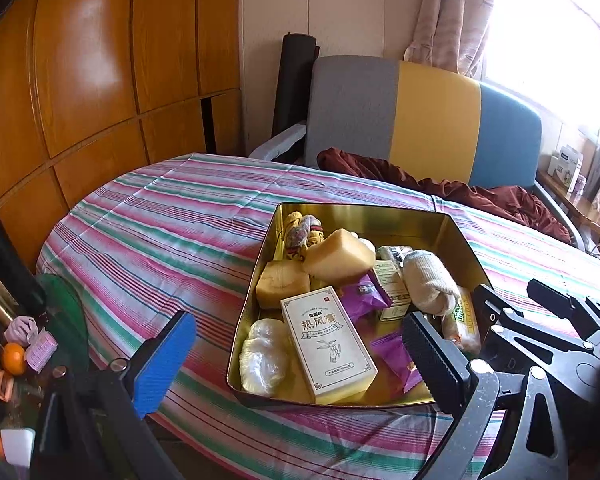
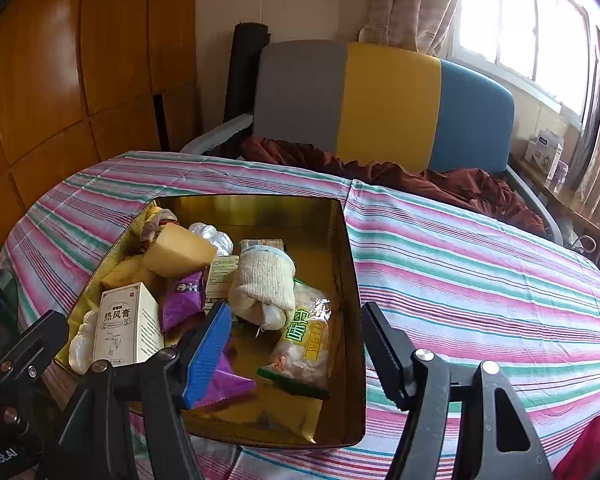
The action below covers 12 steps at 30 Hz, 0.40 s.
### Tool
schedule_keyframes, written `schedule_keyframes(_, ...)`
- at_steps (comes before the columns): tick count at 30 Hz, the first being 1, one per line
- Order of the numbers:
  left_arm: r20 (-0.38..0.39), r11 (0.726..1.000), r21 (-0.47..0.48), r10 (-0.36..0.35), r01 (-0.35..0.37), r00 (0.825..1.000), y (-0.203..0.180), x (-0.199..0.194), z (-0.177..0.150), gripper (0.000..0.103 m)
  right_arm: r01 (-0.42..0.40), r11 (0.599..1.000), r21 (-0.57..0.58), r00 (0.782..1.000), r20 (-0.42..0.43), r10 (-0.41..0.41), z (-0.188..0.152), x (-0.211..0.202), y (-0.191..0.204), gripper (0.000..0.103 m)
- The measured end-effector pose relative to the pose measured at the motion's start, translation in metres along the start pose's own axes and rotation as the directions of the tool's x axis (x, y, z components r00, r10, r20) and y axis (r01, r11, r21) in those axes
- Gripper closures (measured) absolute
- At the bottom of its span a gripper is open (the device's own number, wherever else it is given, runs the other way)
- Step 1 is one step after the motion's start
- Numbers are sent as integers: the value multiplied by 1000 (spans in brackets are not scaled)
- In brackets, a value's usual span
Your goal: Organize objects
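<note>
With both grippers' fingers apart and empty, left gripper [image 1: 300, 364] and right gripper [image 2: 296, 344] hover at the gold tin [image 2: 354, 280] on the striped desk [image 2: 480, 280]. Risk: right fingers straddle the tin wall, so closing could snag or drag it; the white box [image 1: 326, 346] lies loose.

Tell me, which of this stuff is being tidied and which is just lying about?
Being tidied: gold tin, white carton, purple packets, soap blocks, rolled sock, snack bag.

Lying about: brown blanket, striped chair, hair rollers, orange.
</note>
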State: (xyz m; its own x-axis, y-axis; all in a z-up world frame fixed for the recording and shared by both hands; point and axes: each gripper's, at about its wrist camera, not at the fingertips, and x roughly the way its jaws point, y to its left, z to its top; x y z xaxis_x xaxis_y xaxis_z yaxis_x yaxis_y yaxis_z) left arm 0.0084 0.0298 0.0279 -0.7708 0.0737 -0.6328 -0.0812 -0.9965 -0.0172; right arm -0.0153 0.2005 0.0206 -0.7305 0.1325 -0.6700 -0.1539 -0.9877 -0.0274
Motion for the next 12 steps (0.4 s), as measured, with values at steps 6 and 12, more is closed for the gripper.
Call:
schedule_keyframes(6, -1, 1000, 12, 17, -17, 1000, -2, 3, -3, 1, -4, 1000, -1, 1000, -7, 4, -2, 2, 2, 35)
schedule_keyframes(12, -12, 1000, 15, 15, -15, 1000, -1, 6, -3, 2, -14, 1000, 4, 1000, 1, 14, -1, 2, -1, 36)
